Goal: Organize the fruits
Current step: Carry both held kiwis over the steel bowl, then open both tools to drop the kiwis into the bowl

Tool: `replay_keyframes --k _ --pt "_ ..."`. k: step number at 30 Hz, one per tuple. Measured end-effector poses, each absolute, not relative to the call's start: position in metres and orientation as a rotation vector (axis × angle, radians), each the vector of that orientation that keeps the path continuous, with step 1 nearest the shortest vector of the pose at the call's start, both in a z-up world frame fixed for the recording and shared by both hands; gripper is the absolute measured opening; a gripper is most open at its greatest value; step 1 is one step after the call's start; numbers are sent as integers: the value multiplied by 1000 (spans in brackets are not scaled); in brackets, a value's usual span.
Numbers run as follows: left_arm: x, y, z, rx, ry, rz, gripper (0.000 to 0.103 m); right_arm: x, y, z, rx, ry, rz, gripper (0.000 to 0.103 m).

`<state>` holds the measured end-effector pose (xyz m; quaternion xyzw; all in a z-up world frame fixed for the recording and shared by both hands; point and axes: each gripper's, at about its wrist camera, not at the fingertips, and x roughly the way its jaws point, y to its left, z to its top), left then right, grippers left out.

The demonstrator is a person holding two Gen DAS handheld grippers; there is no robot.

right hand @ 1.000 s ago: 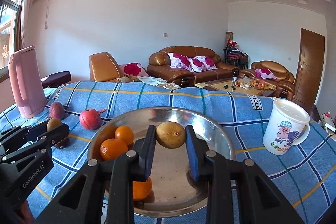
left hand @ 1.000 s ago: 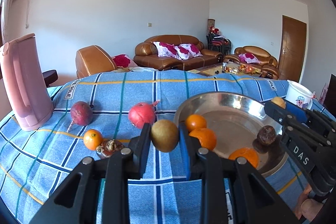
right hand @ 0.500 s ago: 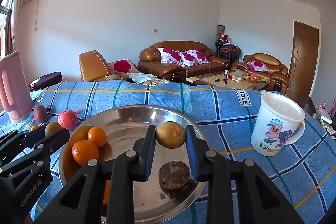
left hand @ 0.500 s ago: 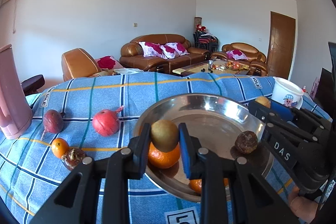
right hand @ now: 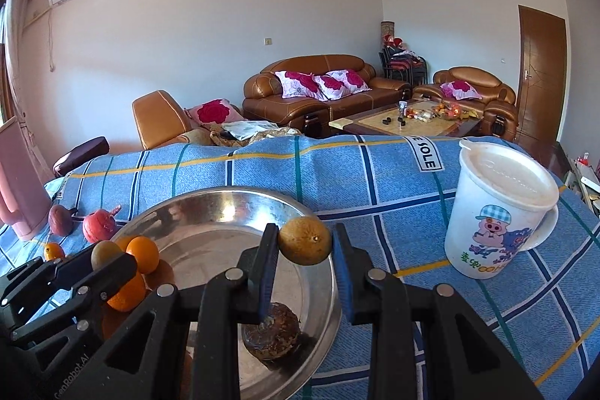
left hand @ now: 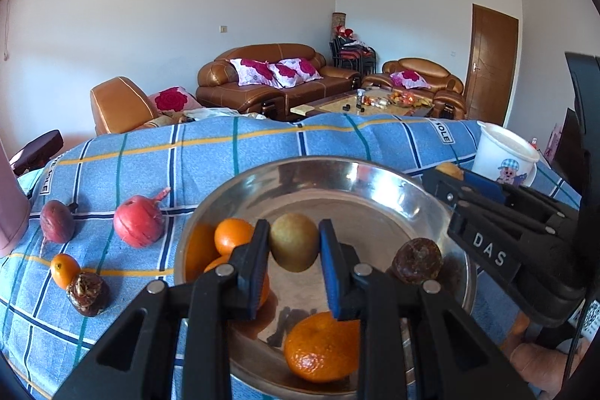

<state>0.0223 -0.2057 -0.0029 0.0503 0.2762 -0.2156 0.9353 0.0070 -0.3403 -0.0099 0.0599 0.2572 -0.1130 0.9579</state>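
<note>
A steel bowl [left hand: 375, 182] [right hand: 210, 205] sits on the blue checked cloth and holds several oranges [left hand: 318, 347] and a dark brown fruit [left hand: 417, 259] [right hand: 270, 330]. My left gripper [left hand: 294, 242] is shut on a yellow-green fruit [left hand: 294, 242] held over the bowl's middle. My right gripper [right hand: 304, 245] is shut on a yellowish citrus fruit [right hand: 304, 245] held above the bowl's right rim. On the cloth left of the bowl lie a red pomegranate [left hand: 138, 226], a dark red fruit [left hand: 57, 220], a small orange [left hand: 64, 270] and a brown shrivelled fruit [left hand: 88, 293].
A white lidded cup with a cartoon pig [right hand: 498, 212] [left hand: 504, 156] stands right of the bowl. A pink jug [right hand: 18, 182] stands at the far left. Sofas and a coffee table are beyond the table.
Both grippers moved right with their fruits. The left one now holds its fruit over the bowl's middle; the right one shifted from above the bowl to its right rim.
</note>
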Motion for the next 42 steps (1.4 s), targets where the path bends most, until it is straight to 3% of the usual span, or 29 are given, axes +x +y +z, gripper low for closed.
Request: replay_keyframes --k 16,34,35,37,41,42 --pt "38 -230 -21 171 703 -392 28 43 -340 -34 131 726 -156 30" --pt "45 -240 -28 208 753 -340 30 50 -334 -37 107 765 -138 31" --pt "44 -240 -28 213 748 -340 31 50 -333 -37 106 763 -140 31" --pt "42 -241 -27 224 735 -335 46 49 -333 -36 102 756 -138 32" --pt "35 -241 -21 238 691 -314 52 44 -333 -34 104 729 -151 43" --pt "34 -239 -20 231 683 -311 59 42 -335 -33 116 720 -154 49"
